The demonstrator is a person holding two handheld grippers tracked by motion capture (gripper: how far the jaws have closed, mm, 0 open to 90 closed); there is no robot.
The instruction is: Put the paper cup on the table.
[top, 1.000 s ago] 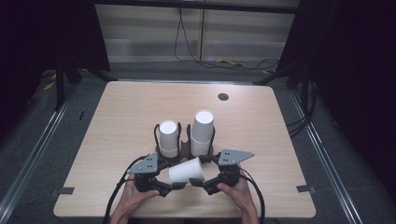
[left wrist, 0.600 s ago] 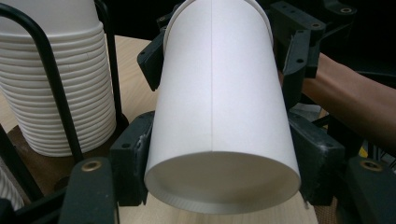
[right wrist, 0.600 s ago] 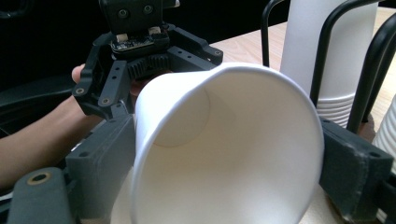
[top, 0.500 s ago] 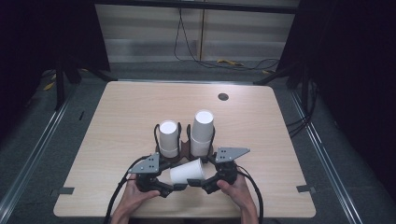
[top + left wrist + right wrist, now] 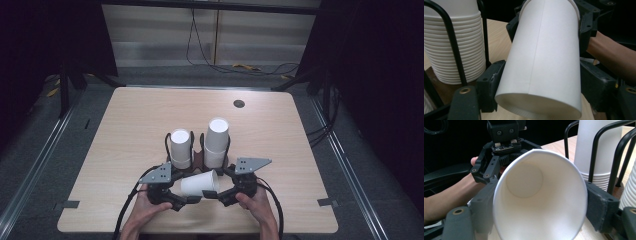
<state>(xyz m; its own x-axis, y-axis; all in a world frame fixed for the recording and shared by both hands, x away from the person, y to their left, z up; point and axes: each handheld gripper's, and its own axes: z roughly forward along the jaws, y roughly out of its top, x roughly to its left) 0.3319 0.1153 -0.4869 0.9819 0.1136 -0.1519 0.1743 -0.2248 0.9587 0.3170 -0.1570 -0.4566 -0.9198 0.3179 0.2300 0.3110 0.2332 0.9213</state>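
We saw a single paper cup (image 5: 200, 184) held on its side near the front edge of the table (image 5: 125, 120), caught between the two grippers. The left gripper (image 5: 187, 200) clamped the cup's closed end, its jaws pressed against the cup's sides in the left gripper view. The right gripper (image 5: 214, 194) clamped the open end, and in the right gripper view its jaws squeezed the rim (image 5: 539, 195) into an oval. Just behind the cup stood a black wire rack (image 5: 197, 150) holding two stacks of cups: a shorter stack (image 5: 180, 148) on the left and a taller stack (image 5: 217, 141) on the right. A small dark disc (image 5: 239, 104) lay well apart near the far edge.
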